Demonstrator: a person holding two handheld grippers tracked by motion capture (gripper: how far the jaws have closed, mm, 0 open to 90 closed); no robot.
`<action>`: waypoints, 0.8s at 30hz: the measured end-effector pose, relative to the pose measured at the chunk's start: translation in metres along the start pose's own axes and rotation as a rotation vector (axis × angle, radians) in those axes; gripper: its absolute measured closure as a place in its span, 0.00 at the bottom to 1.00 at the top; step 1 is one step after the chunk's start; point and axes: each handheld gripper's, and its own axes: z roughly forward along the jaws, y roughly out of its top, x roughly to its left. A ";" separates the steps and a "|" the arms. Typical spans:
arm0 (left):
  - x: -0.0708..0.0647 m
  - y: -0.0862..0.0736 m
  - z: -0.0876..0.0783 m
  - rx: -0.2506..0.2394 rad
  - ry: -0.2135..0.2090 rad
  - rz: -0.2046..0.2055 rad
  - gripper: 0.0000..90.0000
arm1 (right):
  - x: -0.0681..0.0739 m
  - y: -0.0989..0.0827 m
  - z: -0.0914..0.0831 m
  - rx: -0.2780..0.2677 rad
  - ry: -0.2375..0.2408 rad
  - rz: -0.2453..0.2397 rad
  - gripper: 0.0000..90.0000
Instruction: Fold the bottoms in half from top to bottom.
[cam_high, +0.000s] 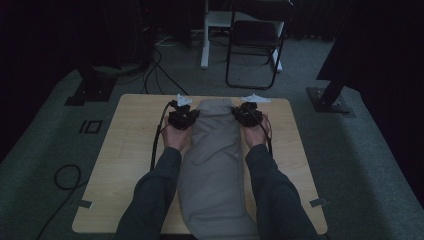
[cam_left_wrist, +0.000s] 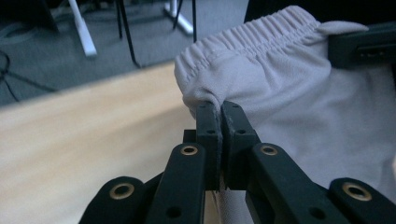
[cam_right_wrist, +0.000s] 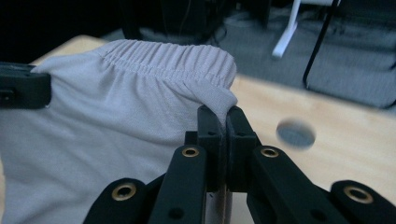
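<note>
Trousers (cam_high: 212, 165) of pale grey cloth lay lengthwise down the middle of the wooden table (cam_high: 125, 150), the elastic waistband (cam_left_wrist: 261, 35) at the far end and the legs running back toward the person between the two forearms. At the waistband's left corner, the left gripper (cam_high: 183, 116) was clamped on a pinch of cloth just below the gathered elastic; in the left gripper view its jaws stood pressed together with the cloth caught between them and the corner pulled up off the tabletop. At the opposite corner, the right gripper (cam_high: 248, 114) held the cloth the same way, and the right gripper view showed its jaws closed on a fold at the waistband's edge (cam_right_wrist: 219, 98). Each gripper view also caught the other gripper's dark body at the far side of the waistband. A round grey spot (cam_right_wrist: 295, 133) sat on the tabletop near the right gripper. Beyond the table stood a folding chair (cam_high: 254, 42) on grey carpet, with cables (cam_high: 160, 70) trailing across it. No brand, label or writing could be read anywhere, on the trousers or the grippers.
</note>
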 end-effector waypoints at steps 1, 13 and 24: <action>0.000 0.003 -0.003 -0.007 0.001 0.008 0.97 | 0.001 0.006 -0.003 -0.015 0.006 -0.008 0.98; -0.015 -0.026 -0.023 0.027 -0.081 0.031 0.96 | 0.007 -0.014 -0.020 0.025 0.100 -0.044 0.97; -0.044 -0.100 -0.051 0.151 -0.179 0.056 0.96 | 0.022 -0.085 -0.048 0.136 0.199 -0.074 0.97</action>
